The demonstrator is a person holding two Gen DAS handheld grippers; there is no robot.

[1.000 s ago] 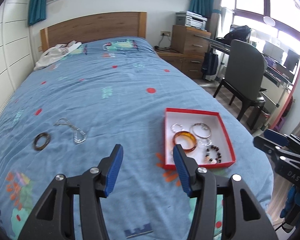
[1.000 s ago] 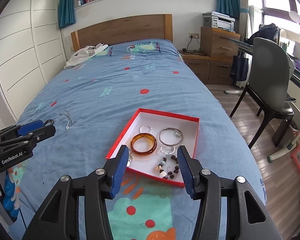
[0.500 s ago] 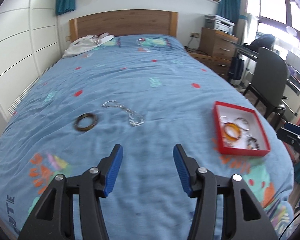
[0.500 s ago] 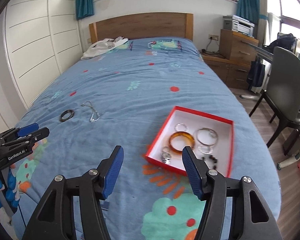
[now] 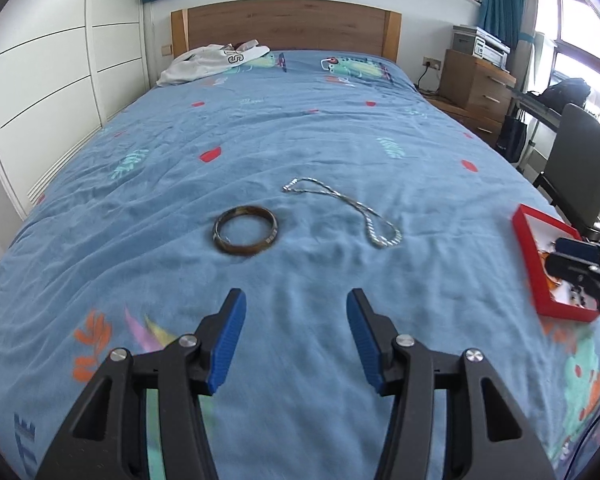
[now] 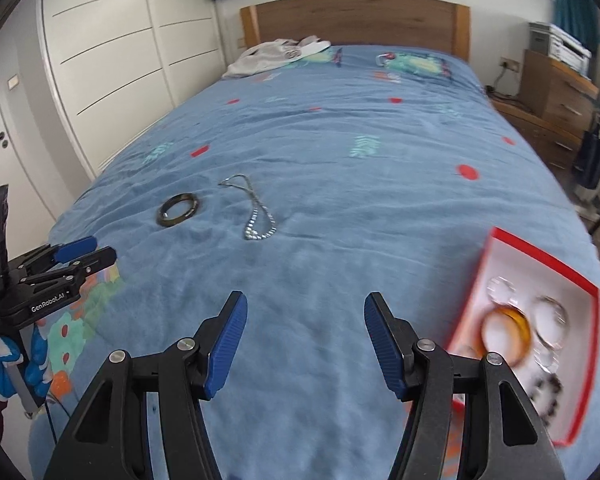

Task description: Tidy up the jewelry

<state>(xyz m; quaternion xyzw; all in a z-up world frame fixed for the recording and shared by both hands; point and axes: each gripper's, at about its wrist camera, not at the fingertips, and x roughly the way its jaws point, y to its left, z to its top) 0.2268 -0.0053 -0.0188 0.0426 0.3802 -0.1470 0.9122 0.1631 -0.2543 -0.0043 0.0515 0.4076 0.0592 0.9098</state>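
Observation:
A dark brown bangle (image 5: 245, 230) and a silver chain necklace (image 5: 356, 210) lie on the blue bedspread, ahead of my open, empty left gripper (image 5: 295, 318). Both also show in the right wrist view, the bangle (image 6: 178, 209) and the chain (image 6: 255, 213). A red box with a white inside (image 6: 588, 292) sits at the right and holds an amber bangle (image 6: 506, 334), silver rings and a bead bracelet. My right gripper (image 6: 305, 324) is open and empty, left of the box. The box also shows in the left wrist view (image 5: 525, 222).
White clothing (image 5: 212, 60) lies by the wooden headboard (image 5: 284, 24). A wardrobe (image 6: 112, 52) lines the left wall. A dark chair (image 5: 576, 168) and a wooden dresser (image 5: 476, 80) stand right of the bed.
Both grippers have swung left across the bed. The bangle and chain now sit nearer the centre of both views, and the red box has shifted to the right edge. Both jaws stay open.

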